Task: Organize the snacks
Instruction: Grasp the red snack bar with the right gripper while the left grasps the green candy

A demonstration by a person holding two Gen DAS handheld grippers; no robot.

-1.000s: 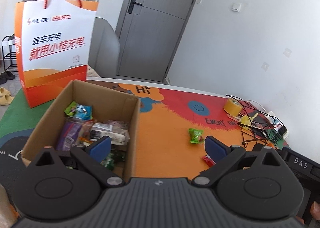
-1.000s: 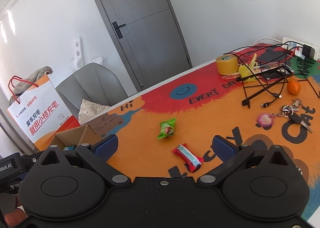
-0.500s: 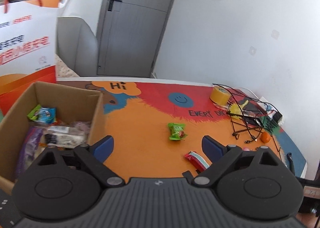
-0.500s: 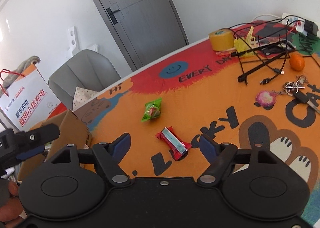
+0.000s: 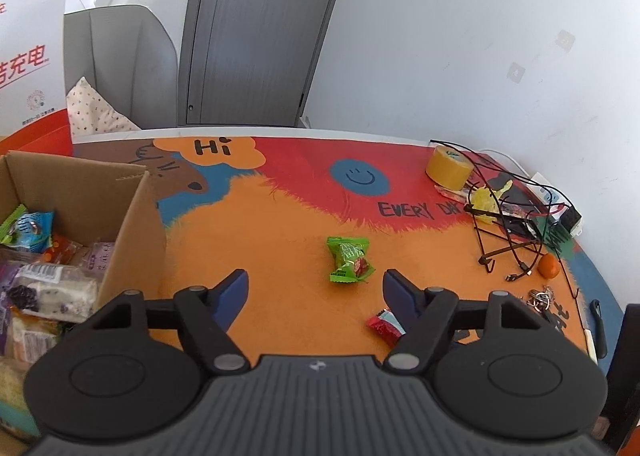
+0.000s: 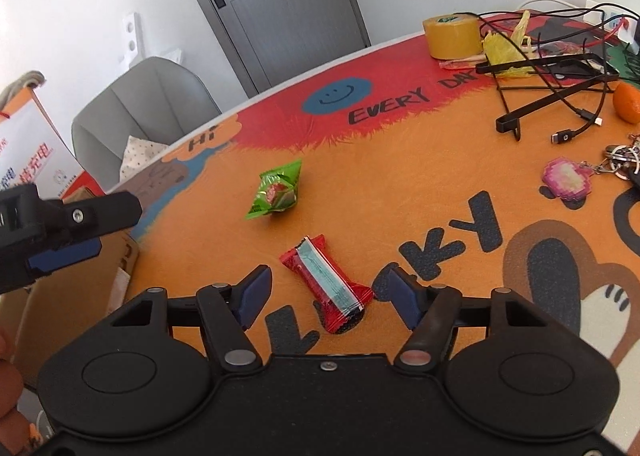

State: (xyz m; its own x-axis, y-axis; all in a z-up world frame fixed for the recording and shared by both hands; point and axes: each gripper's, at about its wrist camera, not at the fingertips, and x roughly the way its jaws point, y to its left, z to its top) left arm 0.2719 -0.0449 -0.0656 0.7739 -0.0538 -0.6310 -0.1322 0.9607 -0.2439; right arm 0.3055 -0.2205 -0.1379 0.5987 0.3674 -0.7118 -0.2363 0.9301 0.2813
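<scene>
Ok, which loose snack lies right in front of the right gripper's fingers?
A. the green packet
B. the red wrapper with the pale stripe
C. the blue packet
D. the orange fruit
B: in the right wrist view the red wrapper lies on the mat between the closing fingers of the right gripper, untouched; the green packet lies farther off.

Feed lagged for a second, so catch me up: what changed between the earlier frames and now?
The left gripper swung off the cardboard box toward the green candy. The right gripper dropped over the red snack bar. Both jaws are closing, touching nothing yet. Both snacks and the clutter stayed put.
</scene>
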